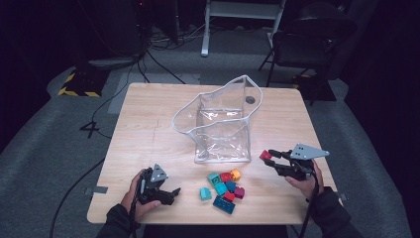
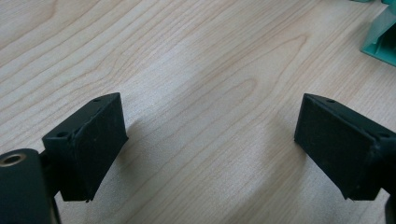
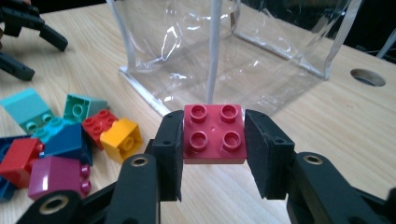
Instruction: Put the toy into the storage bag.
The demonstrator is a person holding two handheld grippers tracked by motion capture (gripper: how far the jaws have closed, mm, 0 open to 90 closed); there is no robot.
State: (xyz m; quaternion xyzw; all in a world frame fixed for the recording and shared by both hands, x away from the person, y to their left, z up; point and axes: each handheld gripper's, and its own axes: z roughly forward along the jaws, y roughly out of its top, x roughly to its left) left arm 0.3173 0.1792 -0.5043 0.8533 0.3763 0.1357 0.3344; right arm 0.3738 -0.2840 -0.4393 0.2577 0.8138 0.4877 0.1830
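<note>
High view: the right gripper (image 1: 270,157) sat at the table's right side, jaws clamped on a small red square plastic brick (image 1: 266,155), held just off the light wooden table (image 1: 148,124). The clear plastic zip pouch with white piping (image 1: 220,121) stood open-mouthed up and to the left of that brick, near but not touching. So the coming move was, I'd judge, a lift up and over the pouch's near rim, then in. The right hand was the nearer one by far. The left gripper (image 1: 168,194) rested low at the front left, w/ the loose pile of coloured bricks (image 1: 225,187) between the two hands.

Left gripper view: jaws stood apart w/ nothing between them, bare wood below. A pale teal sloped brick (image 2: 380,39) peeked in at the top right corner. No info here on the pouch.

Right gripper view: this gave what the high view couldn't, i.e. the grip itself. Both pads pressed on opposite side faces of the red brick (image 3: 215,133), four studs up, sitting level. The brick is square, so no long axis to mind. The pouch (image 3: 187,60) lay dead ahead, its white seam in line w/ the brick. The pile, incl. a yellow brick (image 3: 121,138) and a magenta brick (image 3: 53,176), lay off to the left.
</note>
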